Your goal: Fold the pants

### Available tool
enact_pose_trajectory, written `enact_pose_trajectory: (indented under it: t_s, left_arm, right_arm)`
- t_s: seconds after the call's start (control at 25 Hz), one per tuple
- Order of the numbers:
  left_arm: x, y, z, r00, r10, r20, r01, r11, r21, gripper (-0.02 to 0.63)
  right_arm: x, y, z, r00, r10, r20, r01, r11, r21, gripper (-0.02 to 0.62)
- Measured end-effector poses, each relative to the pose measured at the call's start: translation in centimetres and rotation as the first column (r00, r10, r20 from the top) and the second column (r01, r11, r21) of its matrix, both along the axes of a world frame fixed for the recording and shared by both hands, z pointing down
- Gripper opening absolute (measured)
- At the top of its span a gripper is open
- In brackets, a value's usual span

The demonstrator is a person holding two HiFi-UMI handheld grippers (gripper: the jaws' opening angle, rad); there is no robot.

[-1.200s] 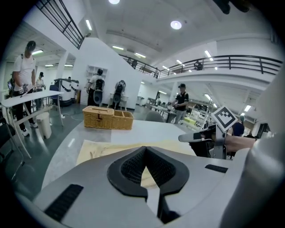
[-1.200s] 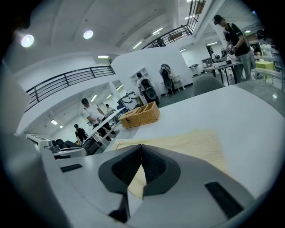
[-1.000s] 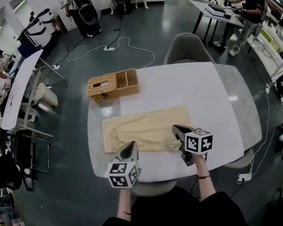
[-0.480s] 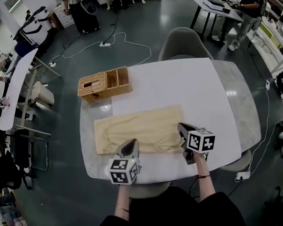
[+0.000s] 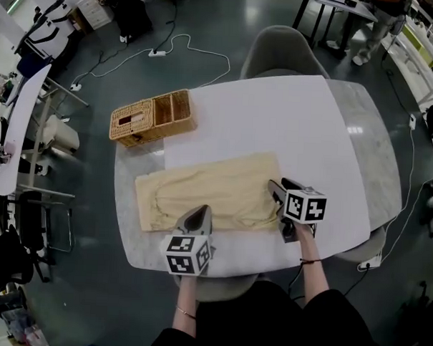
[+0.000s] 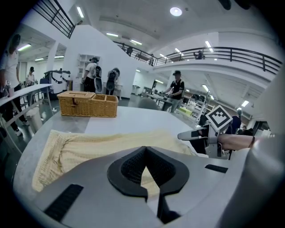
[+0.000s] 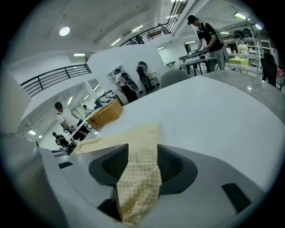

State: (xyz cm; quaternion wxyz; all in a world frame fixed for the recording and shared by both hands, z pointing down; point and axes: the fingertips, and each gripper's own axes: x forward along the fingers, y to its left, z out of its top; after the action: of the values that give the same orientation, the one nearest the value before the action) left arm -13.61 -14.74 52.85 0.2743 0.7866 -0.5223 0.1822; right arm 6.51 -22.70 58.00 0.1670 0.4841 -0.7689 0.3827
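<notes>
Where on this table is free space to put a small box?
Free: the white tabletop beyond the pants and right of the basket; also the marble right end. Crowded: the near edge, with the left gripper and the right gripper, its jaws just opening around the pants.

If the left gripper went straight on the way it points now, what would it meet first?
Most likely the pants: the left gripper points down at their near edge, though the gap left is unclear.
</notes>
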Motion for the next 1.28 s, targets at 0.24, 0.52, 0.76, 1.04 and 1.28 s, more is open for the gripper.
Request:
enact_pose_trajectory:
  t_s: [0.24,0.52,0.76,1.04,1.28]
  left_arm:
    - [0.2,-0.2,0.7,1.0,-0.008,-0.003,0.008,1.0,-0.027,0.008]
    - [0.2,-0.4,1.2,1.0,-0.022,0.0,0.022,0.999,-0.043,0.008]
    - [0.1,-0.6,1.5,0.999,-0.037,0.008,0.037,0.998,-0.048,0.008]
    - [-0.3,-0.6,1.8,0.999,-0.047,0.012,0.047,0.998,-0.044,0.008]
    - [-0.6,-0.4,1.3,0.998,-0.059,0.017,0.06,0.997,-0.04,0.008]
  right_arm:
    - [0.1,-0.7,1.9,0.999,-0.01,-0.039,0.009,0.999,-0.044,0.213]
    - [0.3,-1.0,3.1,0.998,-0.008,-0.056,0.004,0.997,-0.083,0.215]
    - [0.2,-1.0,3.4,0.995,-0.035,-0.097,0.026,0.996,-0.089,0.21]
    - [-0.5,-0.9,3.8,0.99,-0.089,-0.114,0.078,0.992,-0.095,0.099]
    - [-0.9,-0.8,3.1,0.986,-0.113,-0.123,0.102,0.99,-0.094,0.04]
